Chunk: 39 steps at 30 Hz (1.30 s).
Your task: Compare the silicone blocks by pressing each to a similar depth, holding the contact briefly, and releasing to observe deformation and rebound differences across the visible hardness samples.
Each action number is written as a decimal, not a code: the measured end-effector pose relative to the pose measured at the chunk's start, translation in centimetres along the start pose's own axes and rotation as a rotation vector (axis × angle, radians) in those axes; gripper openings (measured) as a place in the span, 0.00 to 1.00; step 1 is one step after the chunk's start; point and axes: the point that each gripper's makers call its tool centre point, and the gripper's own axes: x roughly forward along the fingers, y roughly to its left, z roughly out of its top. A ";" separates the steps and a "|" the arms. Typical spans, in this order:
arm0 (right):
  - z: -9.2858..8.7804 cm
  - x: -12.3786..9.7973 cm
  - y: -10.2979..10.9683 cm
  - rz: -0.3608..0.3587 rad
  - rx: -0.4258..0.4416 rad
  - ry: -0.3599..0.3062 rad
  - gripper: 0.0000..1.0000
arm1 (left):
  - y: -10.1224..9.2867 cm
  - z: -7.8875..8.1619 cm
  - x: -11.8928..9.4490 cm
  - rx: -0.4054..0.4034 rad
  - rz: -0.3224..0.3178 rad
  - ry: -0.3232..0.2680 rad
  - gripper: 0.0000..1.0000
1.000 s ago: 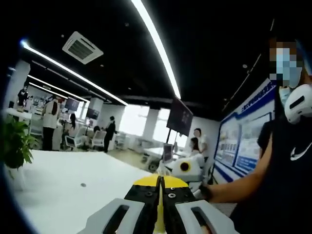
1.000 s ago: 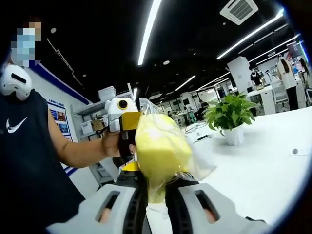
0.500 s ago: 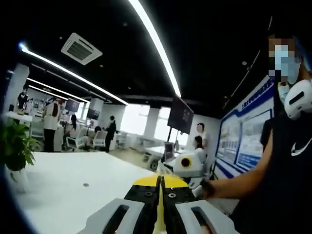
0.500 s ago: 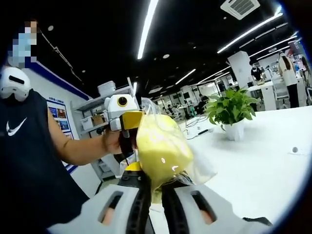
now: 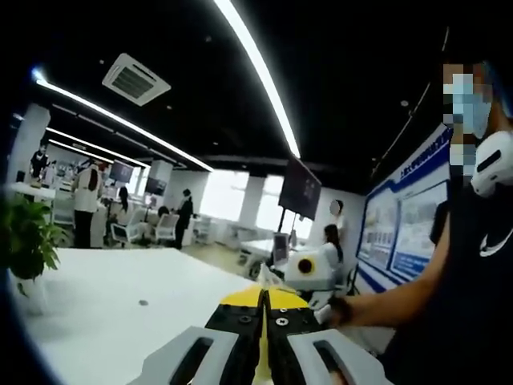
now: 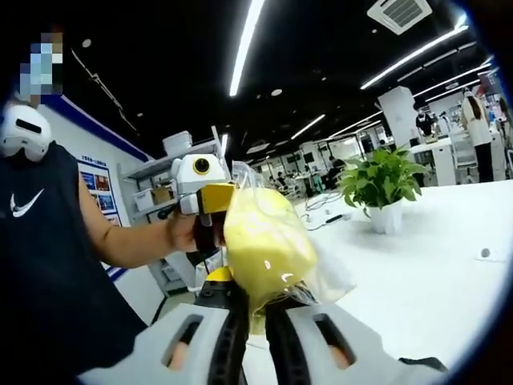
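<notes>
Behind, potted plant (image 6: 383, 192) on white table (image 6: 433, 273).

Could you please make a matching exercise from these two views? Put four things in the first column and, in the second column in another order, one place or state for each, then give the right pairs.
Column one:
1. yellow block in a clear bag
2. left gripper
3. potted plant
4. ceiling air vent

Column two:
A. stands on the white table
B. jaws closed together, a thin yellow edge between them
C. set into the dark ceiling beside a light strip
D. held between the jaws of the right gripper

Right pairs: 1-D, 2-B, 3-A, 4-C
</notes>
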 end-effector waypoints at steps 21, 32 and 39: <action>-1.0 0.4 0.3 0.014 0.038 0.028 0.03 | 0.5 -1.1 -0.5 -0.072 0.017 0.009 0.00; -1.2 0.6 0.6 0.034 0.045 0.034 0.03 | 0.3 -1.2 -0.7 -0.028 0.032 0.007 0.00; -2.1 1.0 0.5 0.031 0.061 0.057 0.05 | 0.8 -2.2 -1.0 0.027 0.090 0.037 0.00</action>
